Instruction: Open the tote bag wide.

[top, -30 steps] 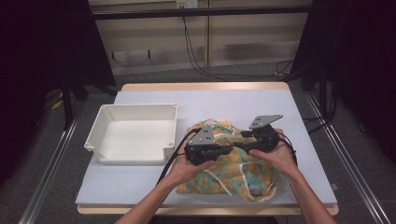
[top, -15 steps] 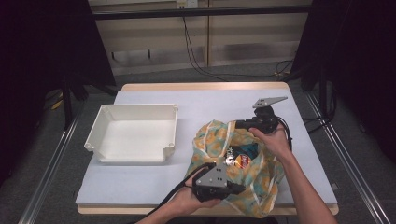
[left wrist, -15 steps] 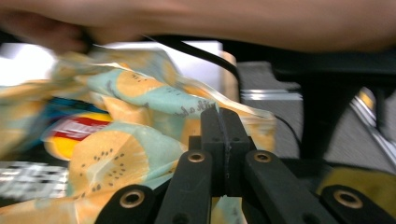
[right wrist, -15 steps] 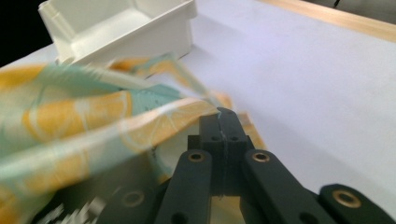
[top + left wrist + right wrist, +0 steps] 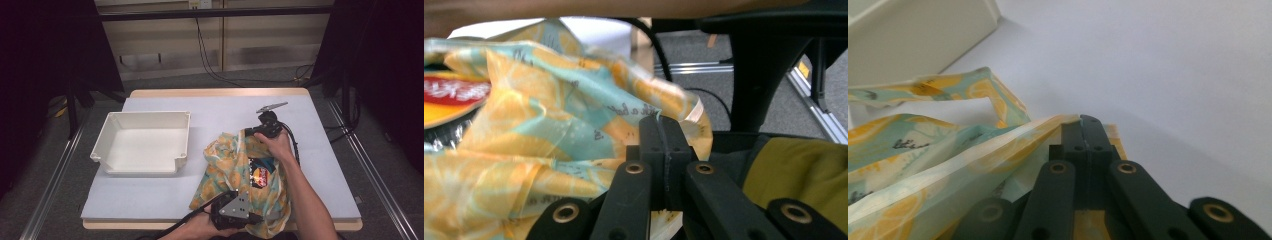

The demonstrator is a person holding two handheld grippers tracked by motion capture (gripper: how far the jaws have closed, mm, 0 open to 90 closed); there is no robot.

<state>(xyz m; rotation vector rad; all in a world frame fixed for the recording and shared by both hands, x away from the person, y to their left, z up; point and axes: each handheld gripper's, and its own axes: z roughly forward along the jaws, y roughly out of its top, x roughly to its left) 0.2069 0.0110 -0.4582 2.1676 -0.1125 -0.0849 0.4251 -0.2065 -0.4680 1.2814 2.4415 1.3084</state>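
Bench [image 5: 165,202]: it is carrying everything under a pale cover, and I am working at its near right part, so both my forearms are reaching the bag without stretching.
White tray [image 5: 142,142]: it is sitting empty to the left of the bag, apart from it; I judge it is waiting to receive whatever comes out.
Bag [image 5: 227,162]: the lemon-print cloth bag is lying between my two grips, its mouth being stretched from the far edge to the near edge so the inside is showing.
Packet [image 5: 261,175]: a dark snack packet with a red and yellow label is lying inside the opened bag, exposed because the mouth is being held apart.
Right hand-held gripper [image 5: 1087,125]: its jaws are pinching tight on the far hem of the bag, anchoring it out on the cover.
Left hand-held gripper [image 5: 663,125]: its jaws are clamping the near hem, at the bench's front edge, drawing it toward me.
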